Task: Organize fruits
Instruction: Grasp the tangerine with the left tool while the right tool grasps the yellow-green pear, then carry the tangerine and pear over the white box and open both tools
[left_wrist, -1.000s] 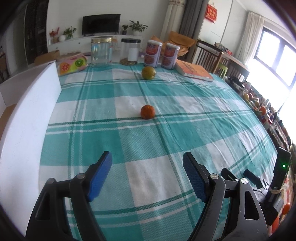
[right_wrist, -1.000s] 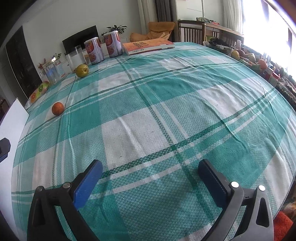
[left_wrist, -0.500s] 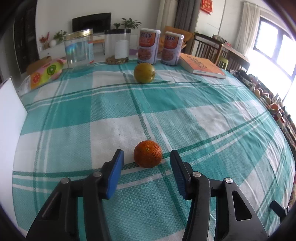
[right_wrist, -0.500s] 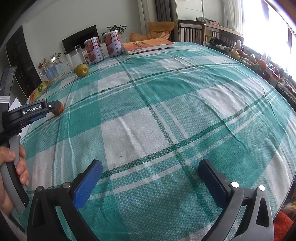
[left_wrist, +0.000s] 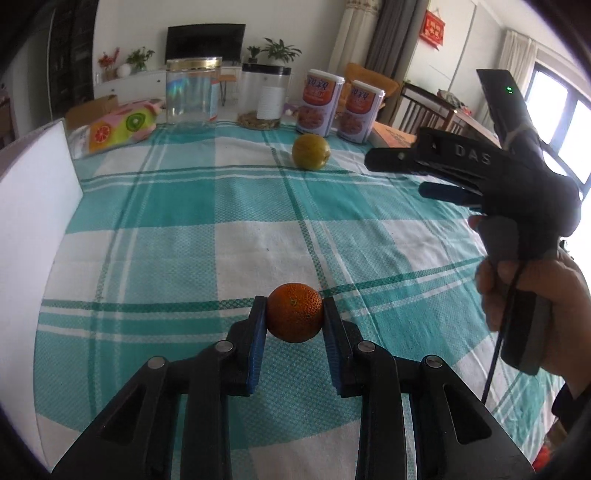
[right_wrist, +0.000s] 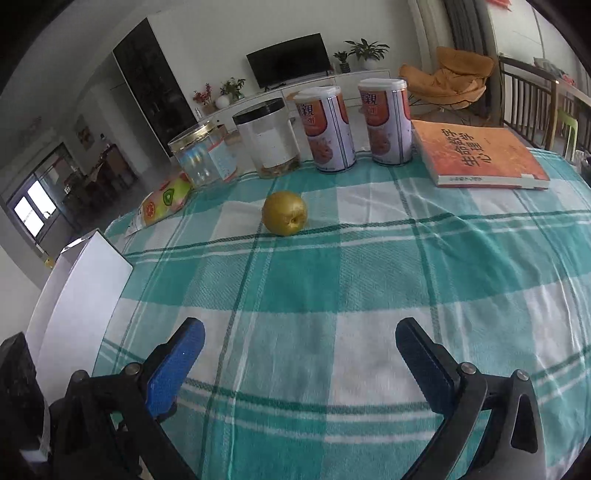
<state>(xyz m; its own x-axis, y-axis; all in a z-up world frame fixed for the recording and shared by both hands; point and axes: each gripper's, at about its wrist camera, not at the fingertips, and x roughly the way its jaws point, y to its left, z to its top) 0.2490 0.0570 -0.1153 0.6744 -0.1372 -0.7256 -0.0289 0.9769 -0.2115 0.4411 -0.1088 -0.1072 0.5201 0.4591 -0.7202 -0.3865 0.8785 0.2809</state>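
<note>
Left gripper (left_wrist: 294, 320) is sitting low-centre in the left wrist view, blue pads pinching the orange (left_wrist: 294, 312) from both sides, fruit resting on or just above the surface (left_wrist: 184, 258); can't tell which. Right gripper (right_wrist: 299, 354) is reaching fwd w/ fingers spread wide, nothing btwn them, pointing toward the yellow pear (right_wrist: 284, 217) in mid-frame. In the left wrist view the right hand (left_wrist: 535, 306) is wrapping the grey handle at the right edge, the black gripper body jutting to the upper left w/ a green LED lit. Surface is wearing a teal-and-white plaid cloth, woven, slightly wrinkled. A white box (right_wrist: 79, 291) is standing at the left edge. Along the far side: a clear jar w/ gold lid (right_wrist: 201, 157), a clear jar w/ black lid (right_wrist: 267, 138), two tall printed cans (right_wrist: 327, 129) and a red-orange book (right_wrist: 480, 155) lying flat, plus a fruit-print pack (right_wrist: 162, 201) at the left. Behind, the room is showing a TV (right_wrist: 290, 61), potted plants and an orange chair (right_wrist: 454, 81). Orange's skin is pebbled; pear is smooth and round.
</note>
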